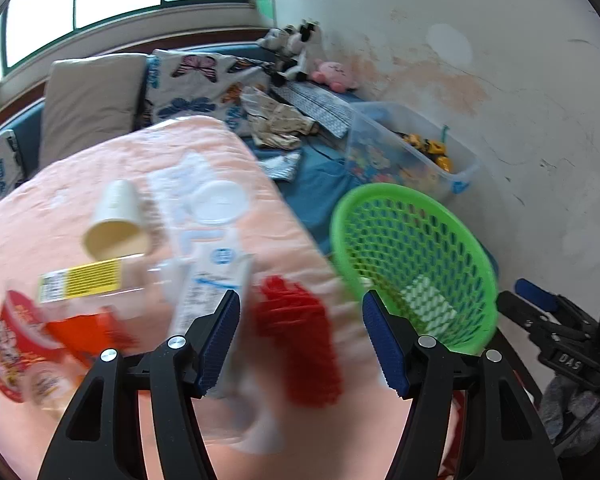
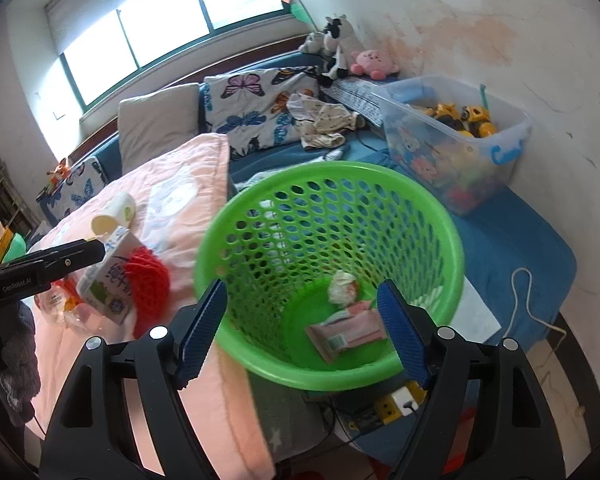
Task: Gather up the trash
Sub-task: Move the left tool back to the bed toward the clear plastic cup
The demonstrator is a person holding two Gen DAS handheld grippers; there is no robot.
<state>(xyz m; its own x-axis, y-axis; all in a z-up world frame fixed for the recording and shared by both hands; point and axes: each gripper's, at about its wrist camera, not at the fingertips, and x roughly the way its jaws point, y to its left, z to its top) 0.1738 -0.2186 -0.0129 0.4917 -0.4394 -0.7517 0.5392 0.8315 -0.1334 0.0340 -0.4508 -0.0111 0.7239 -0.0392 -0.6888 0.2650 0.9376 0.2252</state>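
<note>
Trash lies mostly on the pink blanket [image 1: 100,168] at left, 2 pieces already in the green basket [image 2: 260,344] at right (tilted toward the pile, probably for easy dropping). Left gripper [image 1: 304,340], jaws apart, frames the red net [image 1: 300,340]; right gripper [image 2: 304,328] gapes empty.

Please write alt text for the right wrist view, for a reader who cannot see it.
The open right gripper frames a green perforated basket holding a pink packet and crumpled wrapper. Left, a milk carton, red foam net and paper cup lie on a pink blanket.
</note>
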